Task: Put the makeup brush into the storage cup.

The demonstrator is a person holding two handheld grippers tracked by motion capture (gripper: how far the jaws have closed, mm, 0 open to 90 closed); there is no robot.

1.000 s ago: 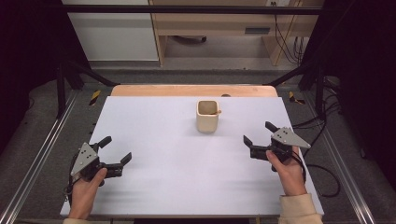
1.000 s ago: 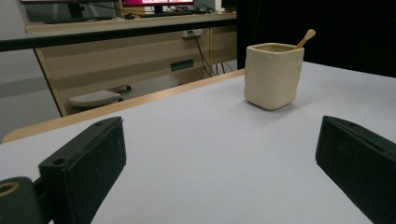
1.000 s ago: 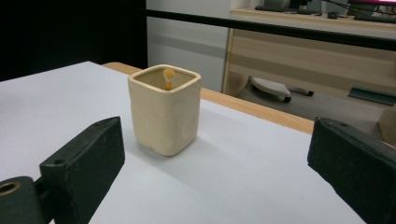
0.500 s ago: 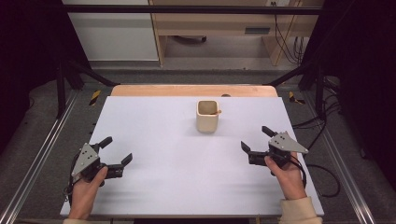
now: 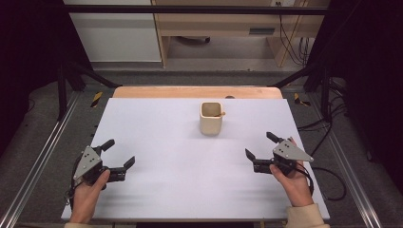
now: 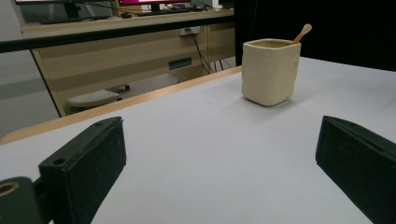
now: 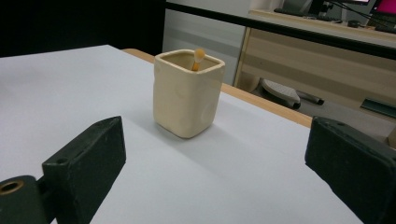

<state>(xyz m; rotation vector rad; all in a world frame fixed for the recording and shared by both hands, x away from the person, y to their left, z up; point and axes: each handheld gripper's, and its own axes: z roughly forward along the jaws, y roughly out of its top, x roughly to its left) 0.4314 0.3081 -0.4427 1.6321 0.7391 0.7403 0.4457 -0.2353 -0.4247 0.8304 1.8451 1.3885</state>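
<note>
Since a second ago my right gripper (image 5: 260, 148) has slid down and left in the high view; my left gripper (image 5: 119, 153) has barely shifted. Both sit released, jaws spread, holding nothing. One cup (image 5: 211, 118) stands upright at upper centre of the table (image 5: 157, 190), one stick (image 5: 219, 114) leaning inside; the right gripper is nearer, I judge. Left gripper view: the cup (image 6: 271, 71) stands upper right, well apart from my jaws. Right gripper view: the cup (image 7: 187, 93) rises just left of centre, straight ahead between my jaws.
</note>
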